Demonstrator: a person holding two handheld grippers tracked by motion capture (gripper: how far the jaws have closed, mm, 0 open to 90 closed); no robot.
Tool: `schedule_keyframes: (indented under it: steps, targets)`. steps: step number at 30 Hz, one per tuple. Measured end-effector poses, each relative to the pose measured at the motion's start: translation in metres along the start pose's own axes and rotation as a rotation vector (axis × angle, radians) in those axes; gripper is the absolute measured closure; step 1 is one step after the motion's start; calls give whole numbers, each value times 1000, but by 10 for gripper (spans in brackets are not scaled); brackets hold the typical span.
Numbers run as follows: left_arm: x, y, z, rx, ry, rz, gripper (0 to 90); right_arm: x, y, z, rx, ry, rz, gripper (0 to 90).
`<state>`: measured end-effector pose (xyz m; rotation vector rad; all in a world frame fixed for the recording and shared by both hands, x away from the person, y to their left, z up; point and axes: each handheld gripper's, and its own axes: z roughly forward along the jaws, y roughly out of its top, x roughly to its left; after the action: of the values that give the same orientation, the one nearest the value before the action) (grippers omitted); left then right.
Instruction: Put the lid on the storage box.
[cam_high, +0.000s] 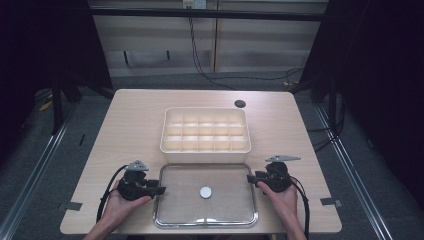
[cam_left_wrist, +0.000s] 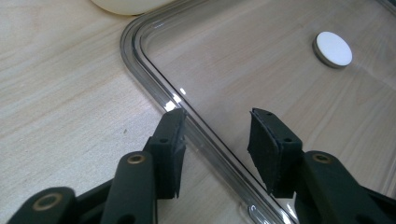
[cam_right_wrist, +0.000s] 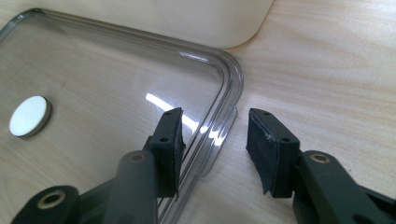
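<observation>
Looking down from the high view, a clear lid (cam_high: 205, 196) lies flat on the table (cam_high: 130, 125) at lower centre, just below a cream divided box (cam_high: 205, 129) whose compartments stand bare. A small white round knob (cam_high: 205, 192) sits near the lid's middle. The left gripper (cam_high: 159, 190) rests at the lid's left edge and the right gripper (cam_high: 250, 177) at its right edge, each carried by a hand rising from the bottom of the frame.

In the left gripper view, the two black jaws stand apart astride the lid's raised rim (cam_left_wrist: 196, 126), which runs from upper left to lower right between them; the pads do not look pressed on it. The knob (cam_left_wrist: 332, 49) shows at upper right.

In the right gripper view, the jaws likewise stand apart, one over the clear lid (cam_right_wrist: 112, 93) and one over bare wood, with the rim (cam_right_wrist: 219, 126) between them and not yet pinched. The box wall (cam_right_wrist: 187, 21) fills the top.

By my reading, both grippers are placed for a two-sided grasp; closing, lifting and setting the lid on the box are left.
</observation>
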<state>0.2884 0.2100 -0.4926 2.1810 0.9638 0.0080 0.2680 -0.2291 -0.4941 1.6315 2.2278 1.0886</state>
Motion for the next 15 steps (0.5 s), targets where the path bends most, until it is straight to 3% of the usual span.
schedule_keyframes:
  steps: [8, 15]
  targets:
    - [-1, -1, 0, -2, -2, 0, 570, 4, -1, 4, 5, -17, -20, 579]
    - [-3, -2, -1, 4, 8, 23, 588, 7, -2, 5, -3, -22, 1, 593]
